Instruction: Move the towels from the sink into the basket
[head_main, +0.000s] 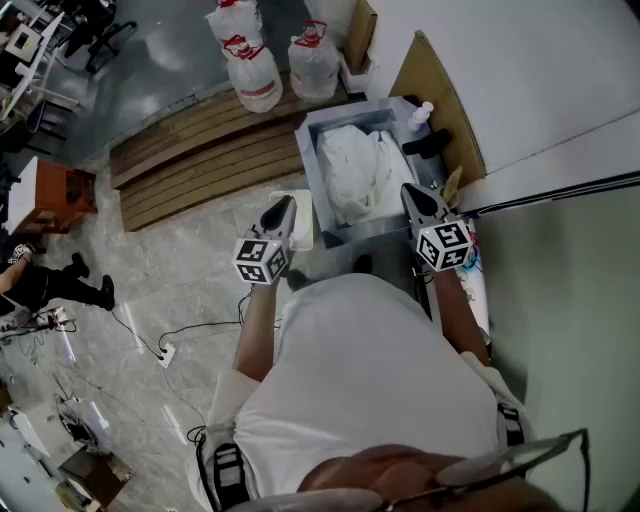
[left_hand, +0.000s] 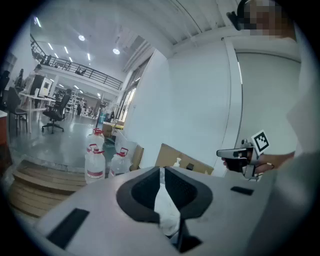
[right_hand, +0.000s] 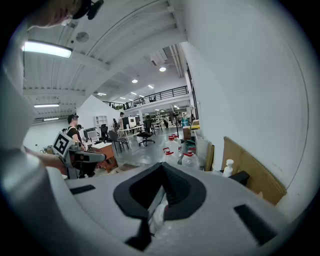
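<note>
Pale stone floor (head_main: 190, 290) spreads wide and open to my left, with cables trailing across it and wooden planks (head_main: 200, 165) stacked beyond. To my right a white wall (head_main: 540, 80) closes in tight, leaving that arm little room. Straight ahead stands the grey sink (head_main: 312, 175), its far side hemmed by leaning cardboard (head_main: 435, 95), a small pump bottle (head_main: 423, 113) and big water jugs (head_main: 255, 60). The towels (head_main: 355, 170) lie heaped inside the sink, white and crumpled, filling most of the basin. I hold both forearms forward, roughly parallel, one on each side of the basin, and each tool tips slightly downward. My left gripper (head_main: 285, 204) hovers just outside the sink's left rim, above a white container (head_main: 303, 233) that sits against that rim. My right gripper (head_main: 409, 189) hangs over the right rim, near the wall. Both pairs of jaws are drawn together at the tips with nothing pinched between the pads. Something white shows through the slot beneath them, and I cannot tell what it is.
</note>
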